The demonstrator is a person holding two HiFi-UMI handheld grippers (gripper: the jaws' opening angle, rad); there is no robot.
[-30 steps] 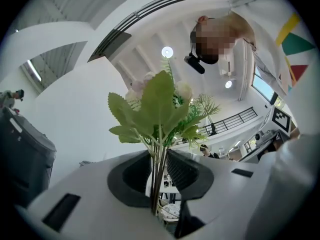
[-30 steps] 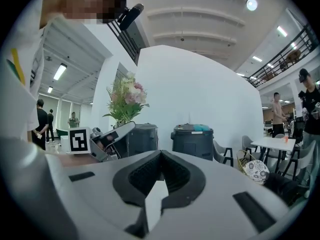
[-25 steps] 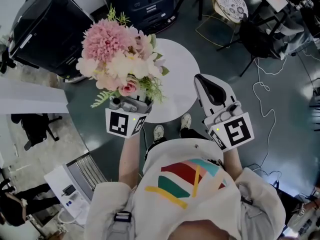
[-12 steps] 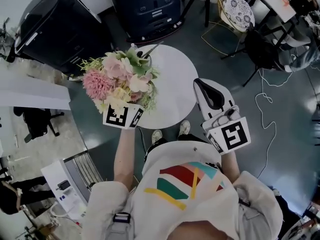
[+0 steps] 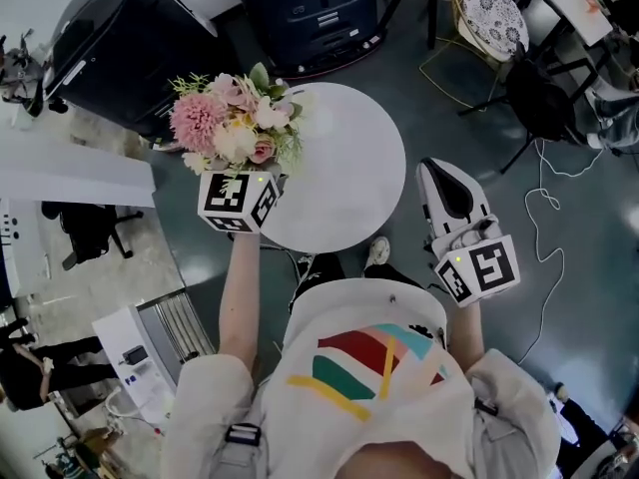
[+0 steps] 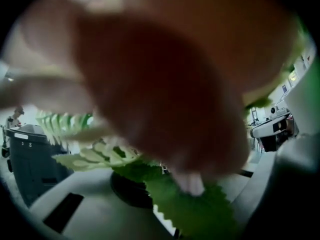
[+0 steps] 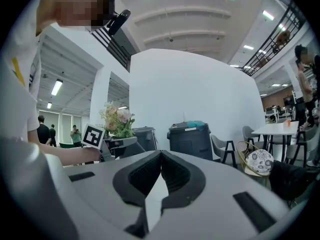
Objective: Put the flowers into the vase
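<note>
A bouquet of pink, cream and white flowers point(image 5: 235, 123) with green leaves sticks out of my left gripper point(image 5: 250, 171), which is shut on its stems at the left rim of the round white table point(image 5: 344, 163). In the left gripper view a blurred pink bloom point(image 6: 165, 84) and serrated leaves point(image 6: 195, 209) fill the picture and hide the jaws. My right gripper point(image 5: 446, 183) hangs off the table's right side, shut, with nothing in it point(image 7: 160, 154). From there I see the bouquet point(image 7: 117, 119) at the far left. No vase shows in any view.
Black bins point(image 5: 110, 48) and a dark cabinet point(image 5: 310, 8) stand beyond the table. A wire chair with a patterned cushion point(image 5: 489, 13) is at the upper right, and cables point(image 5: 544, 198) trail on the floor at the right. The person's shoes point(image 5: 377, 252) are by the table's near edge.
The bouquet has tipped and moved with the left gripper up and left in the picture, from the table's near side to its left rim. The right gripper has drifted right, away from the table.
</note>
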